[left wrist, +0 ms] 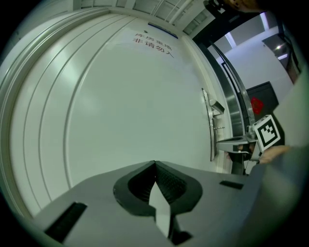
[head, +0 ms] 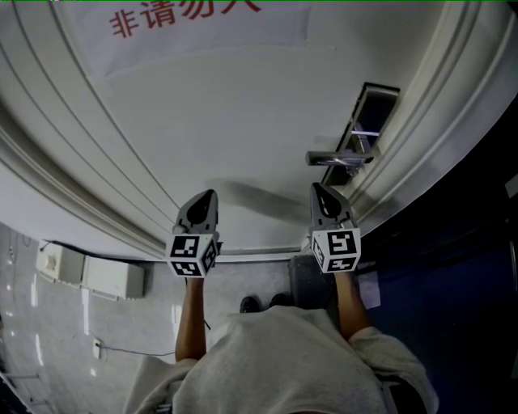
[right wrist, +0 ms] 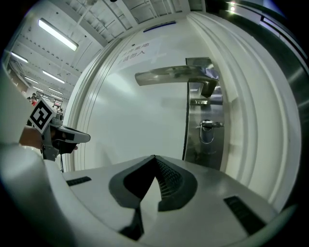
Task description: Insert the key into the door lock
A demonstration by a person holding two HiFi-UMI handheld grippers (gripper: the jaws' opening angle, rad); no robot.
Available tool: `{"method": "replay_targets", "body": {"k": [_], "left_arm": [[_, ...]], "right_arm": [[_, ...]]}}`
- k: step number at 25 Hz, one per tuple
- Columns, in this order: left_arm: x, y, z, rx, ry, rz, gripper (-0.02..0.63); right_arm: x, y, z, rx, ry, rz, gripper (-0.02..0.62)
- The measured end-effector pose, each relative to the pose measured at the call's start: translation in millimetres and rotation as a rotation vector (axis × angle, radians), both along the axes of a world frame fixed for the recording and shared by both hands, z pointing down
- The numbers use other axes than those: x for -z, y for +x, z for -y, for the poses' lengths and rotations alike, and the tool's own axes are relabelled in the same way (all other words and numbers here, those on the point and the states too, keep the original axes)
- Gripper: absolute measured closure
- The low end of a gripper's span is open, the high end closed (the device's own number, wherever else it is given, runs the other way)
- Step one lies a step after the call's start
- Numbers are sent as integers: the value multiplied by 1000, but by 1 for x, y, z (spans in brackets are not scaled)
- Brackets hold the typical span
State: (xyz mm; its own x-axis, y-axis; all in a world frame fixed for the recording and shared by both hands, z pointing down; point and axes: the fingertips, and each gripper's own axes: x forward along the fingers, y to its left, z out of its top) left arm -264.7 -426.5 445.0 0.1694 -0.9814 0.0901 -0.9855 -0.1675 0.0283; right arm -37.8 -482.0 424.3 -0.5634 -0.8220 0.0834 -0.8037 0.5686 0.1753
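A steel lever handle (head: 336, 158) sticks out from the white door (head: 202, 121) on a tall steel lock plate (right wrist: 203, 120). Below the lever (right wrist: 169, 75), a key (right wrist: 208, 126) with a small ring sits in the lock. My right gripper (head: 316, 187) points level at the door just under the handle, a short way off it. Its jaws (right wrist: 154, 157) are shut with nothing between them. My left gripper (head: 210, 194) hovers to the left before bare door, also shut and empty (left wrist: 154, 162). From there the plate (left wrist: 212, 125) shows far right.
Raised mouldings run along the door (head: 97, 186). Red print is on a sheet at the door's top (head: 178, 16). A dark steel frame (head: 453, 242) borders the door on the right. A white box (head: 105, 276) stands on the tiled floor at left, and the person's shoes (head: 263, 303) are below.
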Motion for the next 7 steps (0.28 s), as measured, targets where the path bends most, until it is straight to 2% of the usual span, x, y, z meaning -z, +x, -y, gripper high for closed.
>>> {"method": "replay_targets", "body": {"k": [7], "left_arm": [[0,4,3,-7,0,1,589]], "right_arm": [[0,3,3,-2,-6,18,574]]}}
